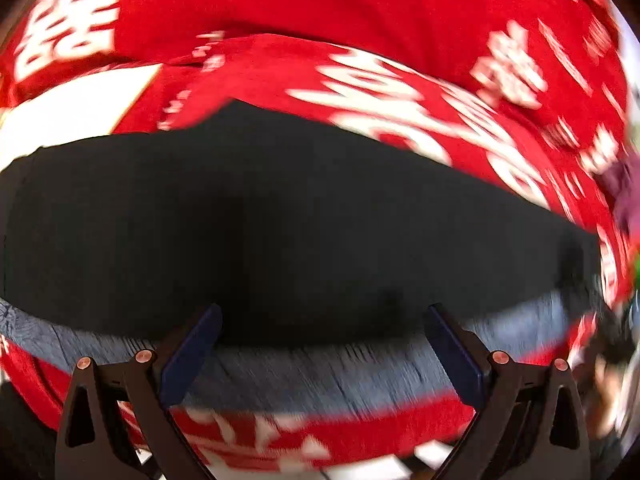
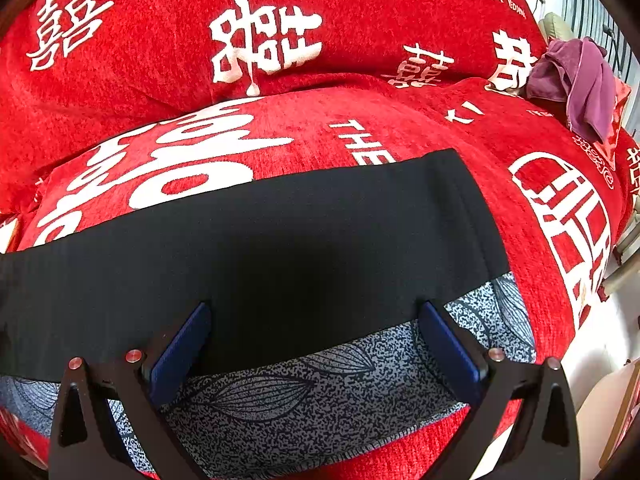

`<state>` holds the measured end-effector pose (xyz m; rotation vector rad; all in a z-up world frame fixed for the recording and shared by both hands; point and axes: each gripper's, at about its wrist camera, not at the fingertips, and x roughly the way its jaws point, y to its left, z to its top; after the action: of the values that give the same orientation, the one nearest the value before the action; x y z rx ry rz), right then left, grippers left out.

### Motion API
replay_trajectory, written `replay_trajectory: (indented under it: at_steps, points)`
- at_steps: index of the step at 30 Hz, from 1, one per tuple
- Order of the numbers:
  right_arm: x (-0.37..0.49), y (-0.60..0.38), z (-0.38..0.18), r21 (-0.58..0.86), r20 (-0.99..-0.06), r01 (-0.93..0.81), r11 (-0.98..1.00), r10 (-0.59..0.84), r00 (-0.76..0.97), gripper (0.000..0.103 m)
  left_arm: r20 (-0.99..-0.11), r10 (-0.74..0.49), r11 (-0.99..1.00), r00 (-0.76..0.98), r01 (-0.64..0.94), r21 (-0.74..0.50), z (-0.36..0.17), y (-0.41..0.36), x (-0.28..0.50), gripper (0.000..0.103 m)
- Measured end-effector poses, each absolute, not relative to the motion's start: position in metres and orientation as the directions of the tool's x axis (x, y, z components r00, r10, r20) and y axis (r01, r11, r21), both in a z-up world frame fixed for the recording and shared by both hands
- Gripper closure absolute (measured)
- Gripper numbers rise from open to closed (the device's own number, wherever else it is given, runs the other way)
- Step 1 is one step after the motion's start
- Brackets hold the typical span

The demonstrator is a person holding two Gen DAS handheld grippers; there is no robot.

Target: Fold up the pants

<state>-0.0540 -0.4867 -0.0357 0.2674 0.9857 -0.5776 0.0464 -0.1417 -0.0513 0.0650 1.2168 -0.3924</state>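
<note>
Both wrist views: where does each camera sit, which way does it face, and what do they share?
Left wrist: on the left gripper, facing steeply down at the black pants; blurred; both fingers show, open.
Right wrist: on the right gripper, facing down at the pants' end; fingers open, nothing held.
Shared: pants, grey leaf-print cloth, red cover.
</note>
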Motion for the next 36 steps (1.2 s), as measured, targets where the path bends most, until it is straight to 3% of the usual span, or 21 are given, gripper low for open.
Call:
replay_trajectory:
  at_steps: [3,6,12,15,19,23,26,28,32,36]
  points:
    - [-0.053,-0.486,-0.035,-0.046,-0.843,0.575,0.817,-0.341,0.417,0.0,-0.933,-0.155,0.91,0.326,0.415,-0.006,-0.071,-0.154,0.033,0.0]
    - [-0.054,-0.486,-0.035,-0.047,-0.842,0.574,0.818,-0.341,0.417,0.0,-0.936,-0.139,0.918,0.323,0.396,0.001,-0.062,-0.146,0.031,0.0]
    - [-0.053,-0.486,-0.035,-0.047,-0.841,0.581,0.813,-0.346,0.416,0.0,-0.898,-0.245,0.943,0.366,0.306,-0.133,-0.024,-0.139,0.071,0.0]
    - [-0.053,-0.486,-0.035,-0.051,-0.839,0.583,0.811,-0.351,0.415,0.0,-0.918,-0.223,0.96,0.327,0.236,-0.15,-0.042,-0.148,0.115,0.0]
    - [-0.051,-0.483,-0.032,-0.071,-0.847,0.598,0.798,-0.365,0.387,0.0,-0.953,-0.141,0.982,0.268,0.163,-0.1,-0.07,-0.167,0.153,0.0]
    - [-0.046,-0.443,-0.019,-0.018,-0.821,0.522,0.853,-0.31,0.479,0.0,-0.941,-0.184,0.974,0.285,0.183,-0.135,-0.062,-0.193,0.153,0.0]
    - [-0.023,-0.396,-0.03,-0.147,-0.836,0.37,0.917,-0.315,0.449,0.0,-0.954,-0.065,0.974,0.291,0.228,0.003,-0.071,-0.206,0.16,0.0]
    - [-0.024,-0.384,-0.039,-0.179,-0.827,0.335,0.925,-0.326,0.458,0.0,-0.953,-0.116,0.97,0.281,0.238,-0.048,-0.075,-0.189,0.161,0.0]
    - [-0.038,-0.411,-0.039,0.007,-0.836,0.376,0.926,-0.201,0.51,0.001,-0.944,-0.094,0.976,0.315,0.217,-0.024,-0.076,-0.129,0.16,0.0]
    - [-0.035,-0.401,-0.042,-0.061,-0.827,0.375,0.925,-0.257,0.5,0.0,-0.936,-0.009,0.985,0.353,0.166,0.053,-0.074,-0.062,0.165,0.0]
